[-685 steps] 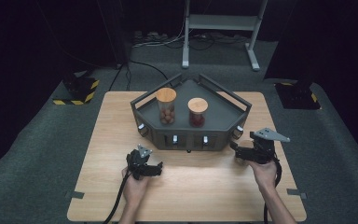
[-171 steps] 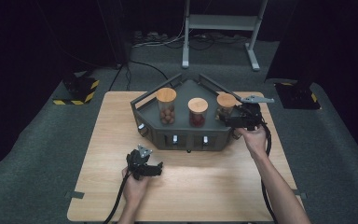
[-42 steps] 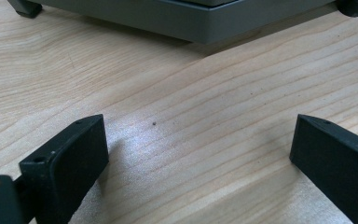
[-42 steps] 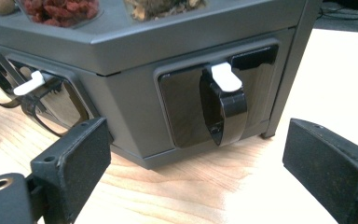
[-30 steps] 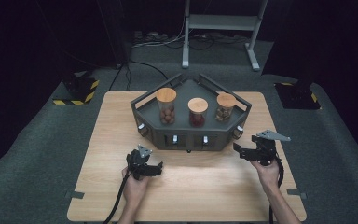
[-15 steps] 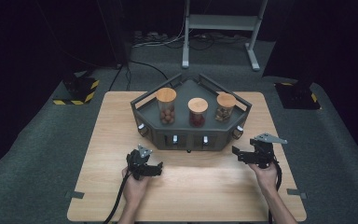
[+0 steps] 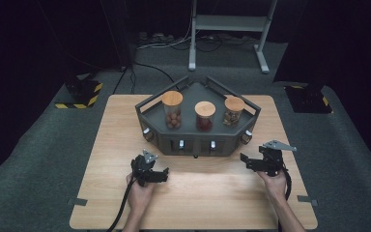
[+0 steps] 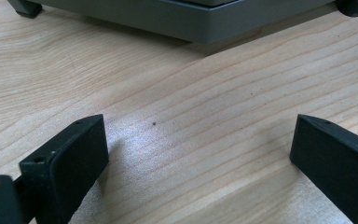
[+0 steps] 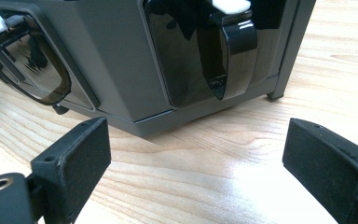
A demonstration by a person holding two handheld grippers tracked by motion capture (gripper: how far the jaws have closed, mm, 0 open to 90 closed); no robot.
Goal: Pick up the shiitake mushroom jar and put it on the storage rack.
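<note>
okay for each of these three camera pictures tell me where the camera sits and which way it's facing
High view: above the person's side, looking forward and down on the table, rack, three jars, both forearms, left gripper, right gripper.
Left gripper view: low over the wood, between its open jaws toward the rack's base.
Right gripper view: low, between open jaws toward the rack's glossy front.
Shared: rack and tabletop.

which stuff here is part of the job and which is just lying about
Part of the job:
- dark rack on the wooden table
- three wooden-lidded jars in it: left jar, middle jar, right jar
- left gripper and right gripper, both open and holding nothing

Just lying about:
- yellow-and-black striped block on the floor
- metal stand behind the table
- floor cables
</note>
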